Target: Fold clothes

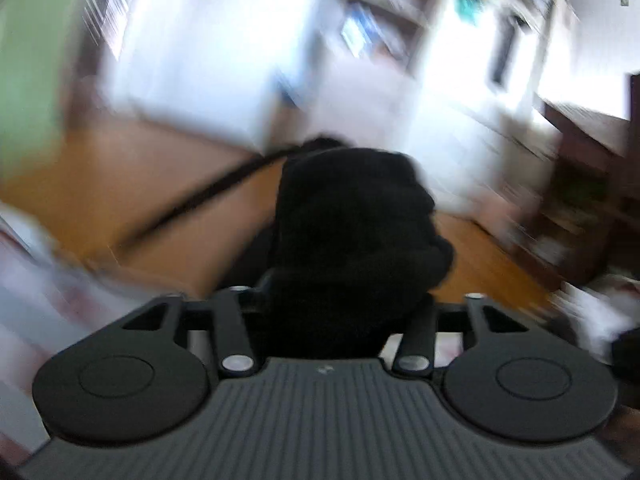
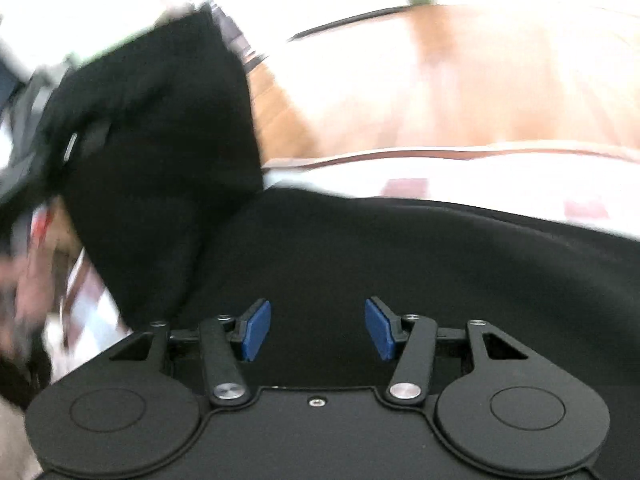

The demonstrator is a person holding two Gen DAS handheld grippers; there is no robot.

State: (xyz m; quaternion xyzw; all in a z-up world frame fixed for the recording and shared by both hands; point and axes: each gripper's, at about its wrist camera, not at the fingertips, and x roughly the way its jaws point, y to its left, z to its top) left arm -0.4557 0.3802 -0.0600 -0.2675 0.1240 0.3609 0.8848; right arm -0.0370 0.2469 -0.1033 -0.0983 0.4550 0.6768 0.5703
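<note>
A black garment [image 1: 352,232] is bunched between the fingers of my left gripper [image 1: 340,312], which is shut on it and holds it up off the surface; the cloth hides the fingertips. In the right wrist view the same black garment [image 2: 400,264] lies spread on a white and red checked cloth [image 2: 480,184], with one part lifted at the left [image 2: 160,160]. My right gripper [image 2: 318,328] is open, its blue pads [image 2: 256,330] just above the flat black fabric, holding nothing. Both views are motion-blurred.
A wooden floor [image 1: 132,168] lies beyond the garment. White cupboards and shelves [image 1: 380,40] stand at the back, dark wooden furniture [image 1: 588,184] at the right. A black cable [image 2: 348,20] runs across the floor in the right wrist view.
</note>
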